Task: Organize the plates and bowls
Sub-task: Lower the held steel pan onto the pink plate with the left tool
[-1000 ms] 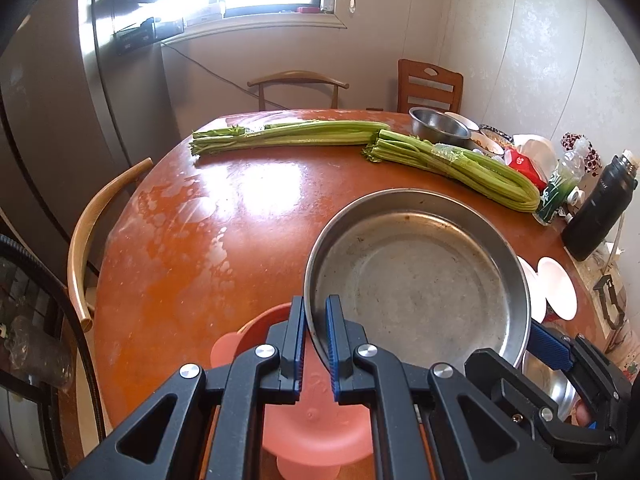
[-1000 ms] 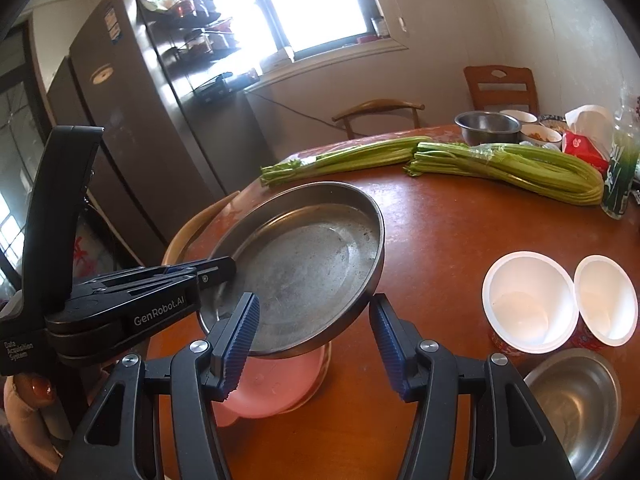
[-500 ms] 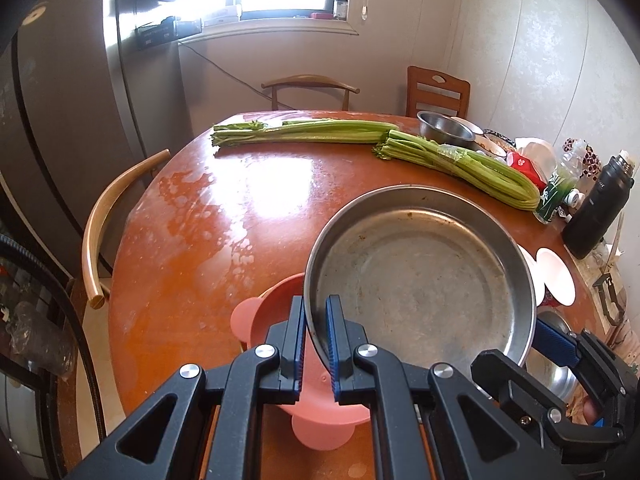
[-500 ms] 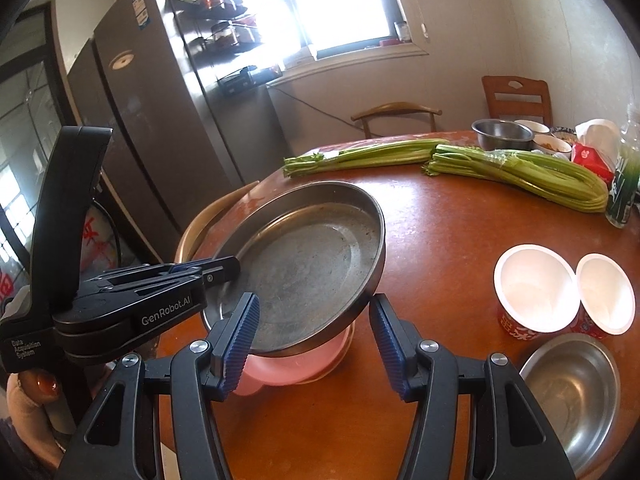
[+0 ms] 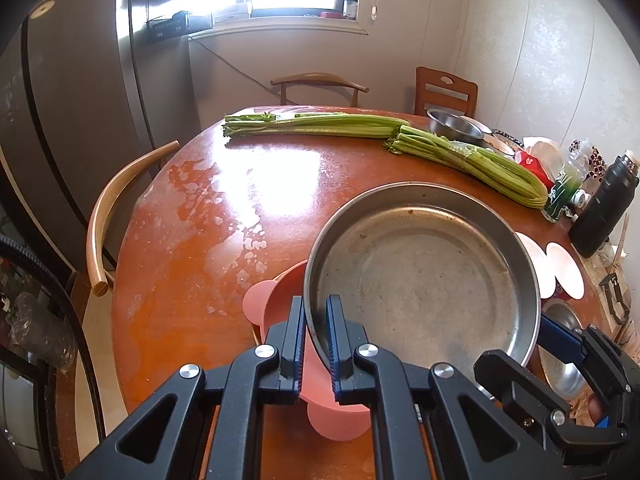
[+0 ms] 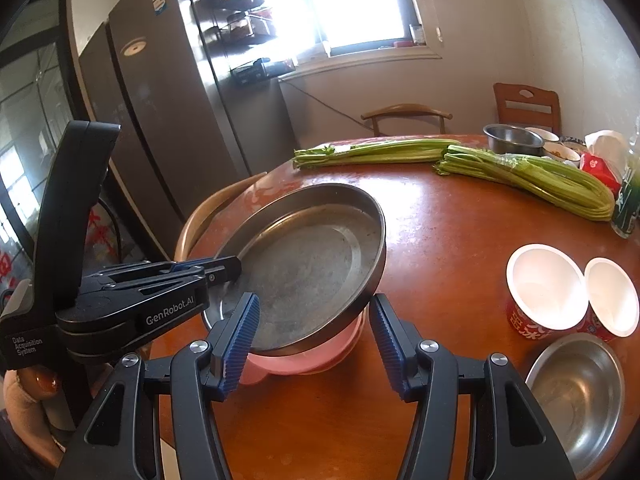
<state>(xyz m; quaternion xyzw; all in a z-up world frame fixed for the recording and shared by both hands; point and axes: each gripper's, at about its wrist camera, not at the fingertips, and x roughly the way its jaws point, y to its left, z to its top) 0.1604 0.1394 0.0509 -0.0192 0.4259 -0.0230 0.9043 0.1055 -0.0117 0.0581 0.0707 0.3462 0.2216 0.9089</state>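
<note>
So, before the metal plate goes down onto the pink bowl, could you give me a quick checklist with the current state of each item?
1. Left gripper clamped on the metal plate rim: ok.
2. Right gripper clear of the plate: ok, jaws open around its edge.
3. Plate level: not ok, tilted.
4. Pink bowl under the plate: ok.
5. Bowl empty inside: cannot tell, plate hides it.

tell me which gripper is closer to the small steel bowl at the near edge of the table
Right. The right gripper hangs open just beside the small steel bowl. The left gripper, shut on the metal pan rim, sits across the pan from it.
</note>
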